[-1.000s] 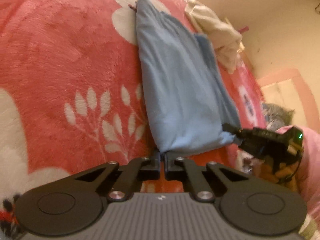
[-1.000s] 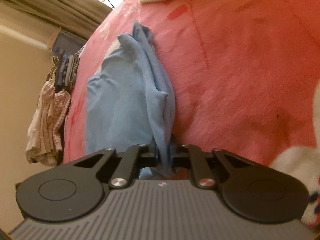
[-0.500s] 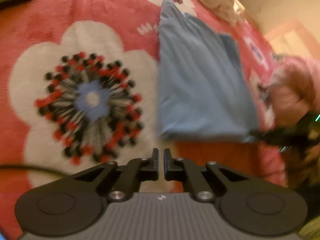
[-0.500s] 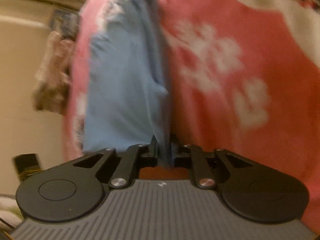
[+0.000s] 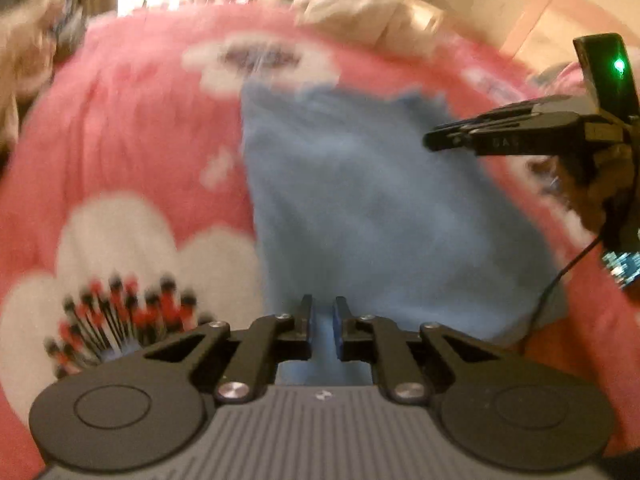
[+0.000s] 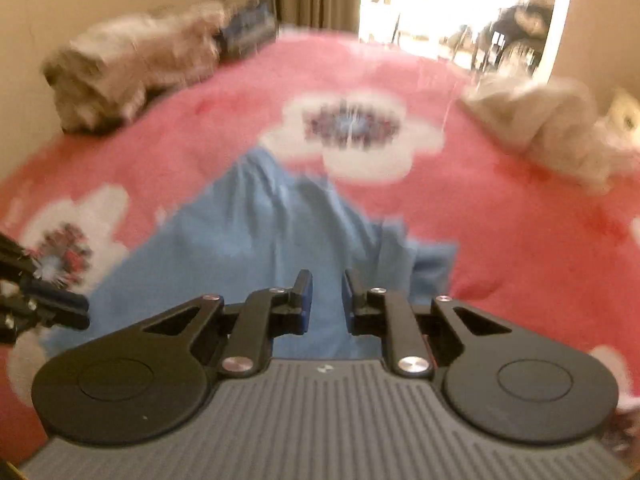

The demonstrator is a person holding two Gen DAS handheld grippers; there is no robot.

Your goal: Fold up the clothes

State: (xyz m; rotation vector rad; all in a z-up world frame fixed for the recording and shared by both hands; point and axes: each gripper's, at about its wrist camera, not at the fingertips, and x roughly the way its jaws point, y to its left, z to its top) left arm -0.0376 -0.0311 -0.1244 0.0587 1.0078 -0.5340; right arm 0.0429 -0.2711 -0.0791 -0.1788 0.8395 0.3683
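A light blue garment [image 5: 380,208] lies folded lengthwise on a pink flowered blanket [image 5: 132,132]. My left gripper [image 5: 322,312] hangs over the garment's near edge. Its jaws are opening with a narrow gap, and nothing is pinched between them. In the right wrist view the garment [image 6: 248,248] runs away from me, rumpled at its far end. My right gripper [image 6: 327,284] hovers above its near part, jaws apart and closing on nothing. The right gripper [image 5: 440,138] also shows from the side at the cloth's right edge, and the left gripper [image 6: 76,308] pokes in at the left edge.
A beige heap of clothes [image 6: 552,124] lies at the blanket's far right. Another pale heap [image 6: 132,68] sits by the left wall. A bright doorway [image 6: 460,8] is beyond the bed. A person's hand [image 5: 592,188] holds the right gripper.
Both grippers have let go of the blue garment's near corners. Both have rolled and swung, so the garment now lies straight ahead. The right gripper has come up off the cloth.
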